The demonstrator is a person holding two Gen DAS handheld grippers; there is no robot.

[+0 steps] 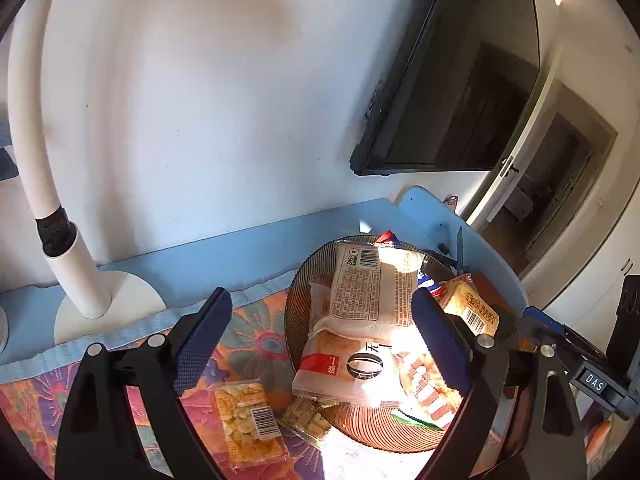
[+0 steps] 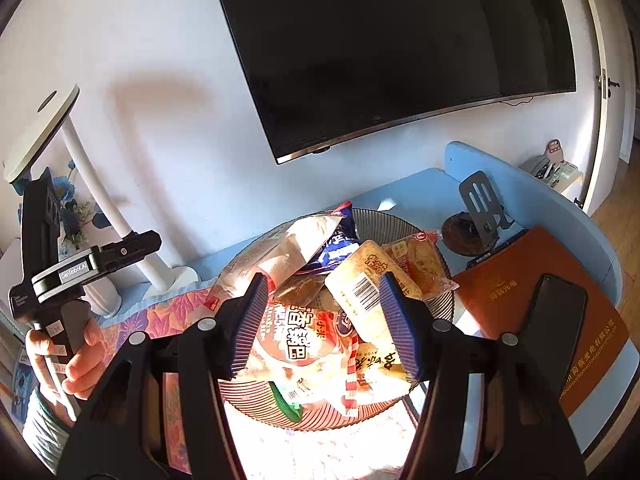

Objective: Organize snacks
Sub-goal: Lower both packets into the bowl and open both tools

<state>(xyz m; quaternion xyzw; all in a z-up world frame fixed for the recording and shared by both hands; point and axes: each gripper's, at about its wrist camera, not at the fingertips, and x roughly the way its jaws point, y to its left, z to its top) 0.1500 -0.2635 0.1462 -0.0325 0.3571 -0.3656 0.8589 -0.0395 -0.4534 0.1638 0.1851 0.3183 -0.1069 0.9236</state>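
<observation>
Snacks [image 2: 320, 336] heap below both tilted grippers, fingers [image 1: 204, 336] apart, empty.

Domestic room, likely a living room or bedroom. Shown by: wall-mounted television [image 2: 400, 48] on a white wall; white interior door [image 2: 610, 92]; blue desk [image 2: 520, 188] with floral cloth [image 1: 248, 340], white lamp [image 1: 36, 128], ribbed plate [image 2: 384, 226] of packaged snacks, keys [image 2: 554, 148], notebook [image 2: 520, 276], phone [image 2: 560, 312].
</observation>
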